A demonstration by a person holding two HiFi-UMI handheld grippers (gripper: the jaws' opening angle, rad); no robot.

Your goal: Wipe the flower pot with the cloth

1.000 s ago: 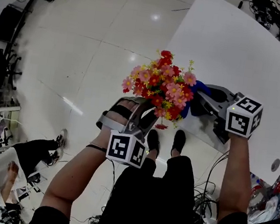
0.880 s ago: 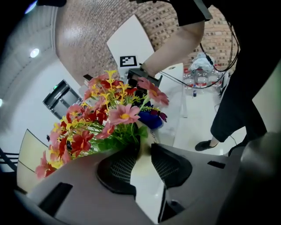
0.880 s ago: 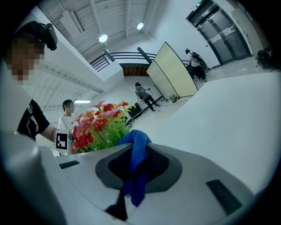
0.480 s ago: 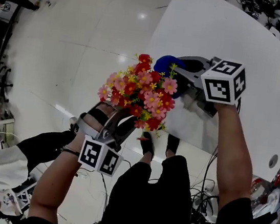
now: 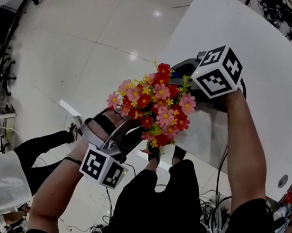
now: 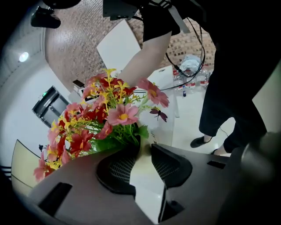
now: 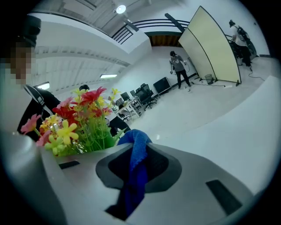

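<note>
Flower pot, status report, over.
Left gripper, jaws just closing, clamps flower pot aloft. Right gripper pinches blue cloth beside flowers. Nothing blocking.

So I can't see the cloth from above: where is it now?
In the right gripper view, the blue cloth is clamped between the jaws of the right tool, just beside the flowers.

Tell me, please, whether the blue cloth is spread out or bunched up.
Bunched up: the blue cloth hangs as a narrow twisted strand pinched between the right gripper jaws.
</note>
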